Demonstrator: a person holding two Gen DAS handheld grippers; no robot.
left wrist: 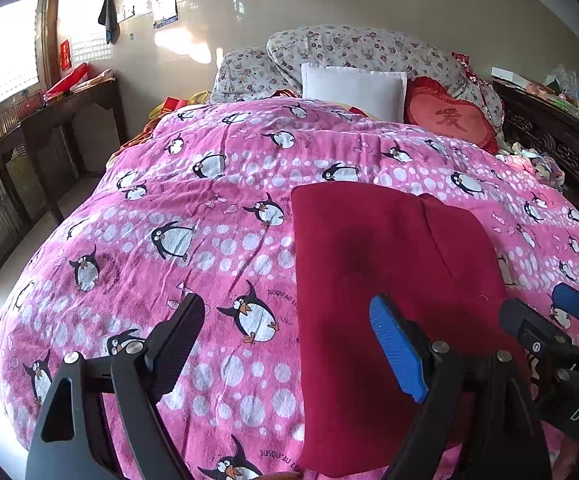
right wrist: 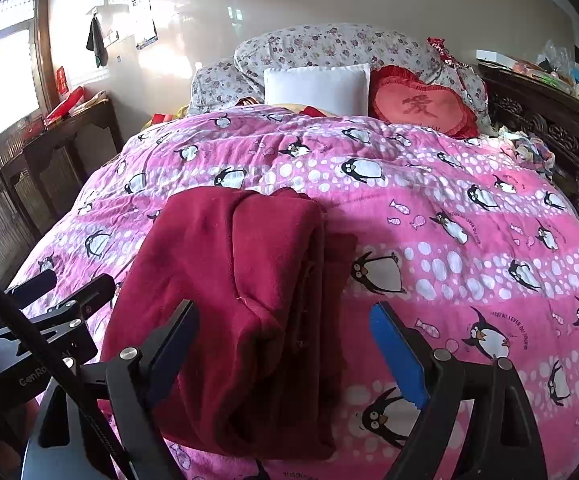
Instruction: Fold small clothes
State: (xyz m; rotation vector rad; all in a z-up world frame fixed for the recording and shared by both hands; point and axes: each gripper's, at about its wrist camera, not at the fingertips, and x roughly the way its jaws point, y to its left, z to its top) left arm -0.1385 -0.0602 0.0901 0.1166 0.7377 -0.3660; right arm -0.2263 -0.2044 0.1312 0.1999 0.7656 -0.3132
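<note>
a dark red garment point(right wrist: 233, 300) lies folded into a thick, roughly rectangular stack on the pink penguin-print quilt point(right wrist: 449, 208) that covers the bed. the stack sits on the near half of the quilt, with its long side running away from the cameras. in the right wrist view its right edge shows several layers of folded fabric.

the left gripper point(left wrist: 289, 344) has its jaws spread wide. its blue-padded finger point(left wrist: 397, 348) is over the near left part of the garment; its dark finger is over bare quilt to the left of the stack. nothing is clamped between the pads.

the right gripper point(right wrist: 285, 352) also has its jaws spread wide. the near right portion of the garment lies between its fingers, but the pads do not press on it. whether the finger tips touch the fabric cannot be told.

at the head of the bed: a white pillow point(right wrist: 317, 88), a red heart-shaped cushion point(right wrist: 421, 108) just beside it, and floral bedding point(right wrist: 329, 48) stacked behind both. a dark wooden side table point(left wrist: 73, 116) stands along the left wall
</note>
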